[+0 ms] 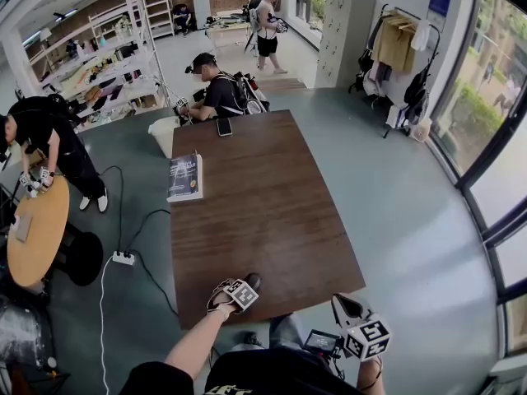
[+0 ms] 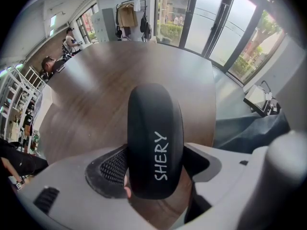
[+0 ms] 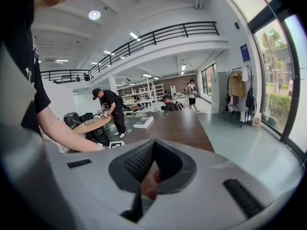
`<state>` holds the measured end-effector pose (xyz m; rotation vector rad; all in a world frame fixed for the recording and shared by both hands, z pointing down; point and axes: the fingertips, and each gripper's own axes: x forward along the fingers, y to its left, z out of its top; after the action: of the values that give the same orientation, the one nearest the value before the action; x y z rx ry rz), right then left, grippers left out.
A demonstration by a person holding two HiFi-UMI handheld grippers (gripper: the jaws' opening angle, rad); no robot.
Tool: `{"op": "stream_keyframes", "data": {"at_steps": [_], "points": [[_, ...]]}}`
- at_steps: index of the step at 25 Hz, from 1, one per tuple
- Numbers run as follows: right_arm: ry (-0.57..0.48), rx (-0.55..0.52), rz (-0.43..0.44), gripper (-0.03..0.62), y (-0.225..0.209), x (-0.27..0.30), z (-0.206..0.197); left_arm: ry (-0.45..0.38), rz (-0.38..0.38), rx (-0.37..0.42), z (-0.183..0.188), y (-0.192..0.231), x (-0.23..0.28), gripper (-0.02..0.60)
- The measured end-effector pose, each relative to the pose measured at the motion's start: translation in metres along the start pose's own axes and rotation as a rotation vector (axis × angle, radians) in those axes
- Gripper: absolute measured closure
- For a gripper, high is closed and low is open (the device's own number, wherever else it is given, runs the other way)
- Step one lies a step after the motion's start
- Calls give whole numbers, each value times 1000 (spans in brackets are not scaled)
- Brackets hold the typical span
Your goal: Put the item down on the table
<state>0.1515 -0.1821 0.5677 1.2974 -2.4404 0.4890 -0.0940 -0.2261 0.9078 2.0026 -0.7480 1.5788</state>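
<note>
The long brown table [image 1: 272, 212] runs from the wearer towards 12 o'clock in the head view. A round wooden table [image 1: 37, 229] stands well apart from it at 9 o'clock, with a person in black [image 1: 49, 138] bent over it. Another person [image 1: 221, 89] sits at the long table's far end, at 12 o'clock.

A book [image 1: 185, 178] lies flat near the table's 9 o'clock edge. A phone [image 1: 224, 127] lies near the far end, just in front of the seated person.

The left gripper [image 1: 239, 289] is over the near edge of the table, at about 6 o'clock. Its jaws are clamped on the sides of a black case [image 2: 156, 143] lettered "SHERY". The case's long axis points towards 12 o'clock, out over the wood. Whether its underside touches the table cannot be told.

The right gripper [image 1: 350, 309] is off the table, past the near corner at about 5 o'clock. Its jaws are pressed together with nothing between them [image 3: 151, 150].
</note>
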Motion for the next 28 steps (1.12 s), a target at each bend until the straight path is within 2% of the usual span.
{"op": "stream_keyframes", "data": {"at_steps": [9,13,16,24,28], "points": [[13,-3,4,609,-3,-2,0,41,1,50,-3,-9,10,239],[12,3,0,609,-8,-3,-2,61,5,97,-1,-12,15,239],[13,7,-4,609,-10,-4,-4,74,16,158,-2,-16,19,239],[20,11,-3,609,-10,-5,-6,81,37,382,-1,-29,23,239],[17,12,-5,609,-13,-5,-6,84,53,437,1,-31,24,239]]}}
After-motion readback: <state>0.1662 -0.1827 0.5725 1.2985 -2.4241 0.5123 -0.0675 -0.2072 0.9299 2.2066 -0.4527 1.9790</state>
